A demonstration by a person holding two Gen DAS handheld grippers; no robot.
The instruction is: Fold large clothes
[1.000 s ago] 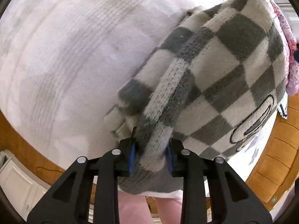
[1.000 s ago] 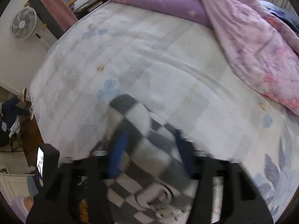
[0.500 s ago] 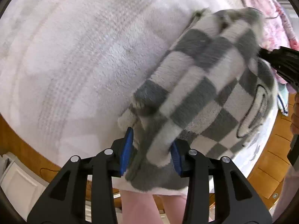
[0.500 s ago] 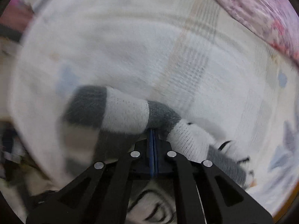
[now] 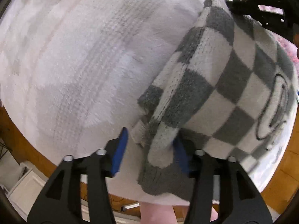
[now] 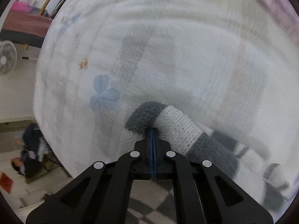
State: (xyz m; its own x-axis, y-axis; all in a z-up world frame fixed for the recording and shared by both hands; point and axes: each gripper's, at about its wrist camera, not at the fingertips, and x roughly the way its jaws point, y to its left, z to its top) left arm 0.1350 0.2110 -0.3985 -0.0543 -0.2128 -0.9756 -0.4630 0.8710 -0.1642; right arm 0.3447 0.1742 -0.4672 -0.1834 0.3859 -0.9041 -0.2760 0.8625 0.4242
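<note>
A grey-and-white checkered sweater (image 5: 214,85) lies bunched on the white fleece bed cover (image 5: 74,56). In the left wrist view my left gripper (image 5: 149,136) points down at its near edge. Its jaws are opening: the left blue pad (image 5: 119,149) stands clear of the cloth, and a roll of the sweater hangs loosely between the pads. My right gripper (image 6: 153,140) is shut on a fold of the sweater (image 6: 173,123), the pads pressed together with knit bulging above them. The right gripper's black body (image 5: 261,9) shows at the sweater's far end.
The wooden bed frame (image 5: 18,130) curves along the near edge, with floor beyond. A pink-purple quilt (image 6: 280,9) lies at the bed's far right. A standing fan (image 6: 5,57) and a person sitting on the floor (image 6: 31,156) are to the left of the bed.
My left jaws have spread and let go of the sweater's edge. My right gripper has come down to the bed and shut on the sweater's far fold.
</note>
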